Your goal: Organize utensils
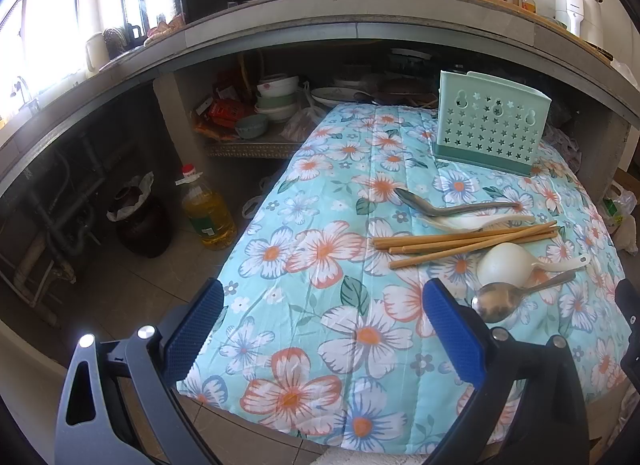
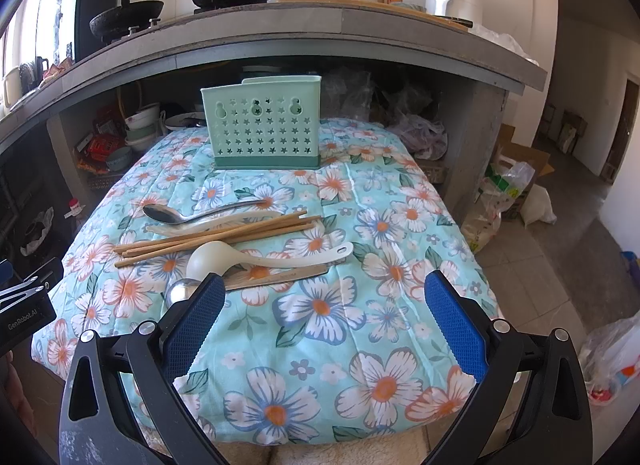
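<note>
A mint-green perforated utensil holder [image 2: 262,129] stands upright at the far end of the floral cloth [image 2: 340,305]; it also shows in the left wrist view [image 1: 490,125]. In front of it lie a metal spoon [image 2: 192,212], a white spoon [image 2: 208,225], wooden chopsticks [image 2: 216,239], a white ladle [image 2: 256,257] and a second metal spoon [image 1: 504,299]. My left gripper [image 1: 320,329] is open and empty, left of the utensils. My right gripper [image 2: 324,329] is open and empty, just in front of them.
The cloth-covered table stands against a kitchen counter [image 2: 280,29] with pots and bottles. An oil bottle [image 1: 206,213] and a dark jar [image 1: 142,225] stand on the floor to the left. Plastic bags [image 2: 504,201] lie on the floor to the right. Bowls [image 1: 276,99] sit under the counter.
</note>
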Motion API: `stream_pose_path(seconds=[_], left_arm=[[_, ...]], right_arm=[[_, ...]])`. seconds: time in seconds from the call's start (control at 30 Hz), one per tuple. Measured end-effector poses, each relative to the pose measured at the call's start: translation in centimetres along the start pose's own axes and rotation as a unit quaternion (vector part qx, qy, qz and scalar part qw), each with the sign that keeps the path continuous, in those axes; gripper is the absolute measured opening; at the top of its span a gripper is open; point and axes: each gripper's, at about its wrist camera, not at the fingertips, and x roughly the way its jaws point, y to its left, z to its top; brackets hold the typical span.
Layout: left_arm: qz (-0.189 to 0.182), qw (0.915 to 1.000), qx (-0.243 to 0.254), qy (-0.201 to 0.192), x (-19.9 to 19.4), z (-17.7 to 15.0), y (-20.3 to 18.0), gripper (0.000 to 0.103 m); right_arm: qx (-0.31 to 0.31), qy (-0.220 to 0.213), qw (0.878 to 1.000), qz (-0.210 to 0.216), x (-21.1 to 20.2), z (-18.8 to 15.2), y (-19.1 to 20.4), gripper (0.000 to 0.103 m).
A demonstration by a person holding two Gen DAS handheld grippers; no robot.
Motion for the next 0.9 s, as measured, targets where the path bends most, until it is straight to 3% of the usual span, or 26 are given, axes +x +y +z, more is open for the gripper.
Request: stream_pose_path(seconds=[0.27, 0.57, 0.73, 0.83, 0.9], left_arm=[[-0.001, 1.0000, 0.001, 0.001, 0.1, 0.1, 0.0, 0.097], [-0.027, 0.9988, 0.039, -0.012, 1.3, 0.3, -0.9, 0.097], [-0.097, 0.9944, 0.040, -0.005, 2.9, 0.5, -1.3, 0.097], [-0.159, 0.9867, 0.032, -0.009, 3.3, 0.4, -1.9, 0.097], [-0.201, 0.9793, 0.022, -0.010, 3.6, 0.2, -2.4, 0.097]], right_arm=[[0.004, -0.005, 1.000, -0.003, -0.1, 0.2, -0.2, 0.095], [0.002, -0.035, 0.999, -0.016, 0.7, -0.3, -2.1, 0.095], [-0.020, -0.043, 0.999, -0.002, 1.6, -0.7, -2.8, 0.095], [-0.015, -0.047, 0.998, 0.033, 2.1, -1.0, -3.6, 0.095], [-0.022, -0.040, 0.998, 0.033, 2.8, -1.0, -3.7, 0.095]])
